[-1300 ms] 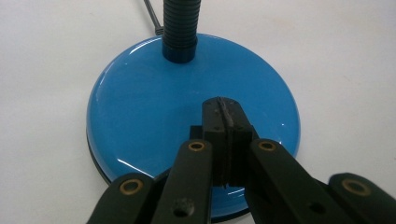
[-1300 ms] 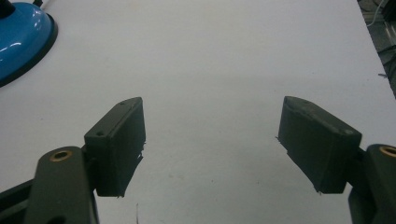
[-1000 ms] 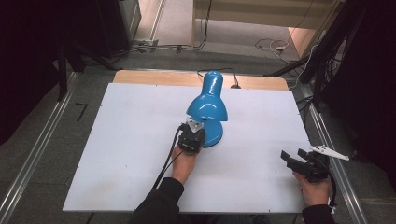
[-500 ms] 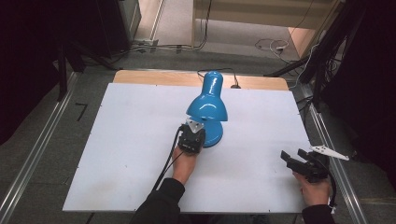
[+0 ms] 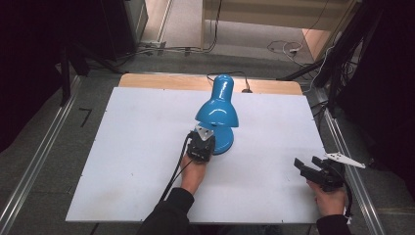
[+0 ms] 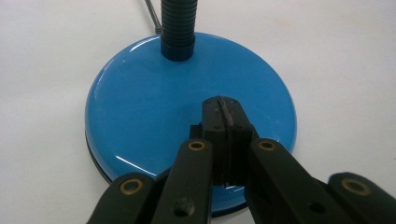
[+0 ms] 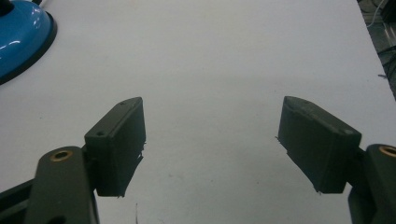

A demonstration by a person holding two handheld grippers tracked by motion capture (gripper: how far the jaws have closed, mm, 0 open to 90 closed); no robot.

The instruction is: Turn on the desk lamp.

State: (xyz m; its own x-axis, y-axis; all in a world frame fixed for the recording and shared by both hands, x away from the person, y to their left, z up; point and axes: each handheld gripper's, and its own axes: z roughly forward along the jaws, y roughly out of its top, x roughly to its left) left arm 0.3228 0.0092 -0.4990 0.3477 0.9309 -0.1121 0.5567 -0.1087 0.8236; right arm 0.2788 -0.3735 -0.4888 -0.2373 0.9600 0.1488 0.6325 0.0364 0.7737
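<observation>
Where the white table (image 5: 122,161) spans the high view, it carries one thing: a single blue lamp (image 5: 218,110), standing right of centre toward the far edge. Lamp parts, one each: round glossy base (image 6: 140,102), black ribbed neck (image 6: 177,28) rising from the base's far side, shade (image 5: 217,113) overhanging the base in the high view. One thin cord (image 6: 150,14) runs off behind the neck. Two claws, one per hand. Left claw (image 6: 225,122): jaws pressed together, tips over the near part of the base; whether they touch it, can't tell. Right claw (image 7: 212,140): jaws spread wide, nothing between them, above bare table at the near right corner, well apart from the lamp.
</observation>
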